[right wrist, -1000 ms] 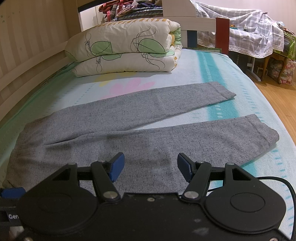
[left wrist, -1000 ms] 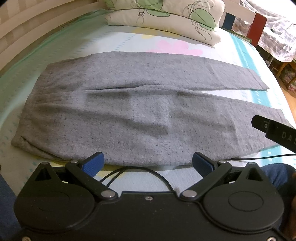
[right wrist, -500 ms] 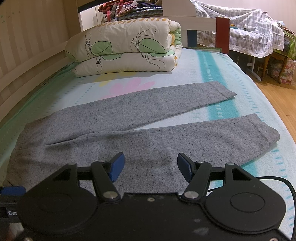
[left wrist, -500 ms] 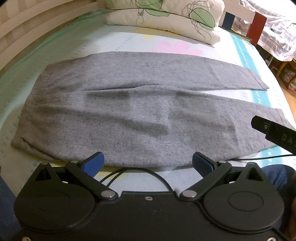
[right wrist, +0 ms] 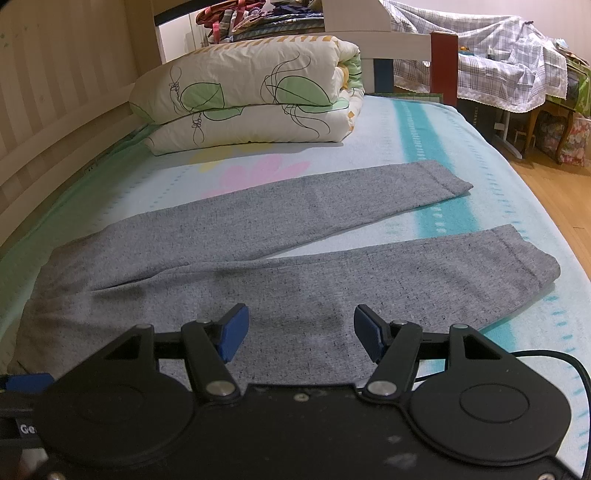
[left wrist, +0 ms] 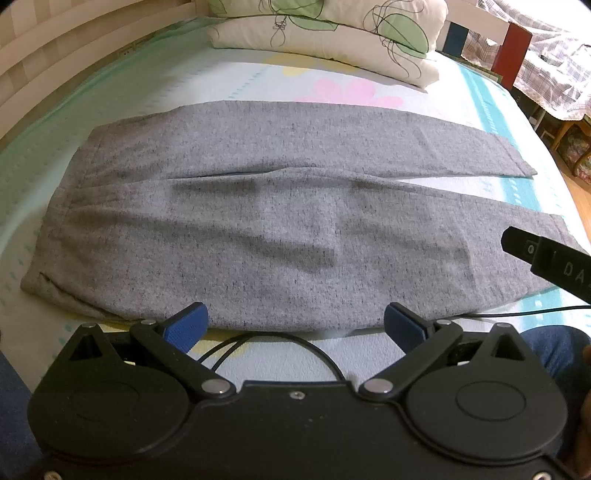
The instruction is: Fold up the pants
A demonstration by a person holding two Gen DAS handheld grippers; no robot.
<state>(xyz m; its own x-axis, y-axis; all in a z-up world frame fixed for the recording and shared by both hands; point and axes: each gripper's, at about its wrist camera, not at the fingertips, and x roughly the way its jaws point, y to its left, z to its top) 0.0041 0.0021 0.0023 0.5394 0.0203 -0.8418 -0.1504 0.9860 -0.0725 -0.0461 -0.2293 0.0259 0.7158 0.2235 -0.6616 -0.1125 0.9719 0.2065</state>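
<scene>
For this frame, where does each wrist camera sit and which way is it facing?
Left wrist: sits at the bed's near edge, looks across the waist half of the grey pants; its open left gripper shows, plus the right gripper's tip at right.
Right wrist: sits nearer the legs, looks along the pants toward the folded quilt; its open right gripper shows.
Shared: pants, quilt, bed sheet.

A folded leaf-print quilt (right wrist: 247, 92) sits at the head of the bed (right wrist: 424, 125). Off right, a plaid cloth (right wrist: 491, 74) drapes furniture over wooden floor (right wrist: 557, 192).
</scene>
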